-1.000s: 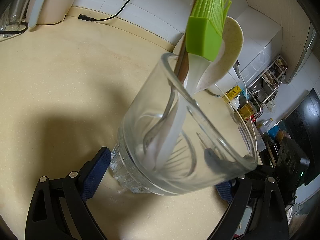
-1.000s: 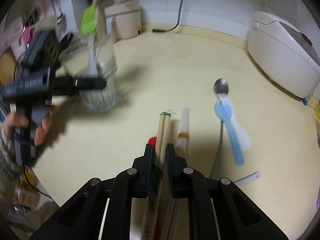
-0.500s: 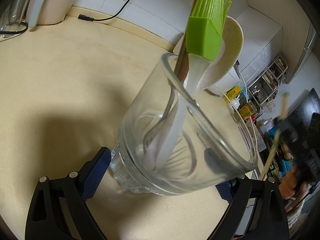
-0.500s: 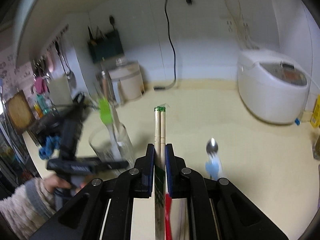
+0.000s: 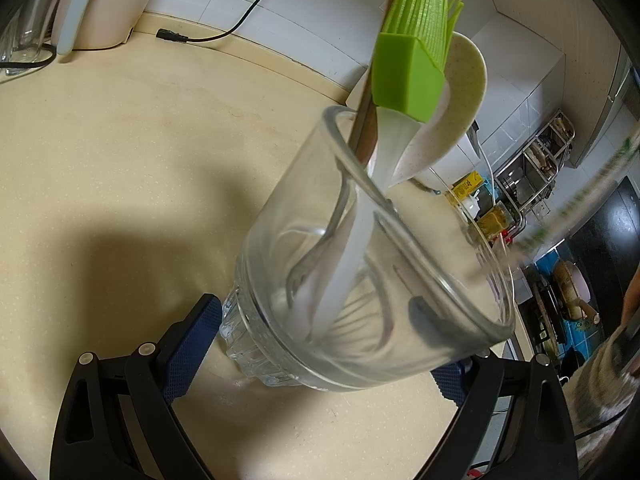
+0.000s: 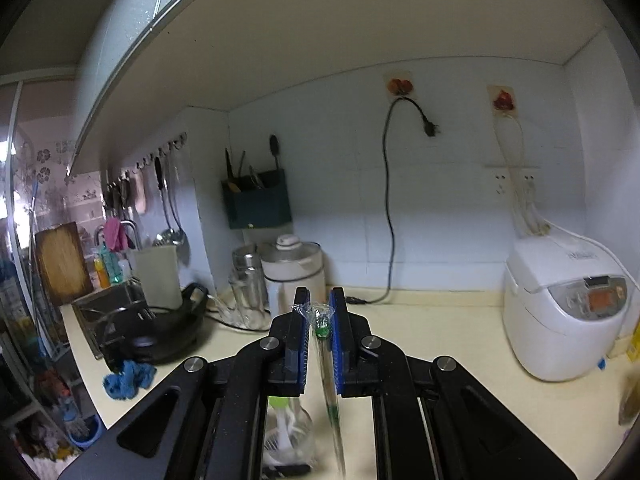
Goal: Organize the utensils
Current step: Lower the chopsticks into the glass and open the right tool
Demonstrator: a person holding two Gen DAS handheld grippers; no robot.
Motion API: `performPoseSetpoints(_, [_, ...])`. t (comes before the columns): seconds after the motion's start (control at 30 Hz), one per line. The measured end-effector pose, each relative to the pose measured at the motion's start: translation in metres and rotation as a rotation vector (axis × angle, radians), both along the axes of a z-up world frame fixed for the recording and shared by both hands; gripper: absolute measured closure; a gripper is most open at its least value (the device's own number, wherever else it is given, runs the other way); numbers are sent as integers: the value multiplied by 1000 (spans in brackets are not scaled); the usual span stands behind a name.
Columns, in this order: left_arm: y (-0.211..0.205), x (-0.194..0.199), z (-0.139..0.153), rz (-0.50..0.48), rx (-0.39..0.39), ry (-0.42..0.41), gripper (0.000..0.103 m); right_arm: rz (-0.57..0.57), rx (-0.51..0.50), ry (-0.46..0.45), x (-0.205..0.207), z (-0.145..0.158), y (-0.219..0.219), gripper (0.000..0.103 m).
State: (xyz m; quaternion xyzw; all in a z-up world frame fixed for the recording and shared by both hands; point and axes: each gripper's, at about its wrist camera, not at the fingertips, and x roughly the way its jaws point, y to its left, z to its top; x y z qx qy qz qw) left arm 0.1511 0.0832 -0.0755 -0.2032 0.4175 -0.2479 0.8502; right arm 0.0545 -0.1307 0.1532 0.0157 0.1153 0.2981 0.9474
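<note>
My left gripper (image 5: 320, 344) is shut on a tilted clear glass jar (image 5: 360, 280) on the beige counter. In the jar stand a green silicone brush (image 5: 408, 68), a speckled white spoon (image 5: 452, 112) and a brown stick (image 5: 368, 120). My right gripper (image 6: 320, 320) is raised level; the wrapped chopsticks (image 6: 326, 368) hang between its slightly parted jaws, pointing down. The jar with the brush (image 6: 286, 436) lies below it. In the left wrist view the blurred chopsticks (image 5: 568, 208) slant toward the jar's right rim.
A white rice cooker (image 6: 564, 304) stands at the right. A kettle (image 6: 294, 276), glass jars (image 6: 246, 296), a black pan (image 6: 160, 332) and a dish rack (image 6: 108, 304) crowd the back left. A black cord (image 5: 224, 28) lies at the wall.
My right gripper has tipped further up and come over the jar. Its jaws have parted a little and the chopsticks have slid down. The left gripper and jar have not moved.
</note>
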Motion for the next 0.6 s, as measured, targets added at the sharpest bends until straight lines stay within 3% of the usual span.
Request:
performPoseSetpoints(0.43, [1,0,0,0,-8,0,7,89,32,-114,6,61,40,94])
performPoseSetpoints(0.6, [1,0,0,0,-9,0,7,118,7,-90,14,54,58,94])
